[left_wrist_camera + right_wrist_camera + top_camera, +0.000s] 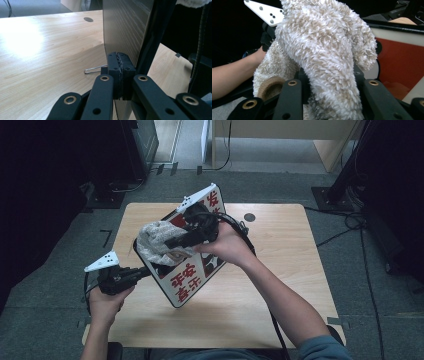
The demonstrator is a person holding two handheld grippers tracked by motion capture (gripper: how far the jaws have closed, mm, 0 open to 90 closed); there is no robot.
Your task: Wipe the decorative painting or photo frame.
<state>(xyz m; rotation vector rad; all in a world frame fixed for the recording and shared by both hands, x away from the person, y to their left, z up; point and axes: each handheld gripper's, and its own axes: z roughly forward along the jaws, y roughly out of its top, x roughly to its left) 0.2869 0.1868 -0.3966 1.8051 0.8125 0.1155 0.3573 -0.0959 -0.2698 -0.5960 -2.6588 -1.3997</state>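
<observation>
Left claw pinches board; binder-clip wire visible underneath.

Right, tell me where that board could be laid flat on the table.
Bare wood lies right of the board, out to the table edge, past the right forearm. A strip runs along the near edge. The left part is crowded: the left tool clamps the board there, and the right tool presses the towel on it.

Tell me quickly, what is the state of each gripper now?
Left gripper: shut on the edge of the tilted white board with red characters.
Right gripper: shut on the fluffy beige cloth.
</observation>
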